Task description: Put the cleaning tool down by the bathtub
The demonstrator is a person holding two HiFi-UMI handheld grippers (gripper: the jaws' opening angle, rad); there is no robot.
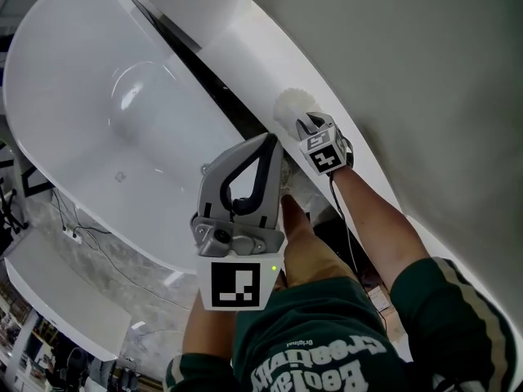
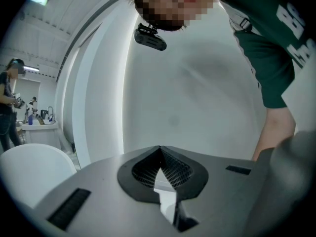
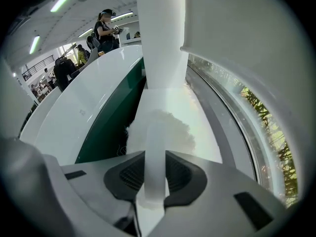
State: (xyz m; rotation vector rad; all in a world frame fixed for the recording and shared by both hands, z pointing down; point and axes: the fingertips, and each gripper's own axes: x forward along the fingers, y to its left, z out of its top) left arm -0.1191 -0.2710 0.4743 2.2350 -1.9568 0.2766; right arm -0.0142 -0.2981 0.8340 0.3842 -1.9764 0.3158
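Leftmost, the white bathtub [image 1: 90, 137] fills that side of the head view, and a dark gap [image 1: 204, 64] runs between its rim and the pale ledge [image 1: 245, 47] along the wall. That gap looks like the main hazard: if the tool is let go too near it or at a slant, it could slide or tip in.

Next, the left gripper [image 1: 270, 141] hangs over the tub's edge with its jaws pressed together at the tips and nothing between them [image 2: 159, 149]. It carries nothing, but it sits close in front of the other arm and could knock it.

Further right, the right gripper [image 1: 304, 122] has its jaws pinching the white handle of the cleaning tool [image 1: 292, 104], whose fluffy head lies over the ledge beside the tub. The right gripper view shows the handle [image 3: 155, 132] running straight up between the jaws [image 3: 154, 174].

I cannot tell whether the head already touches the ledge. In the head view the gripper covers the handle, and its lower end is cut off in the right gripper view.
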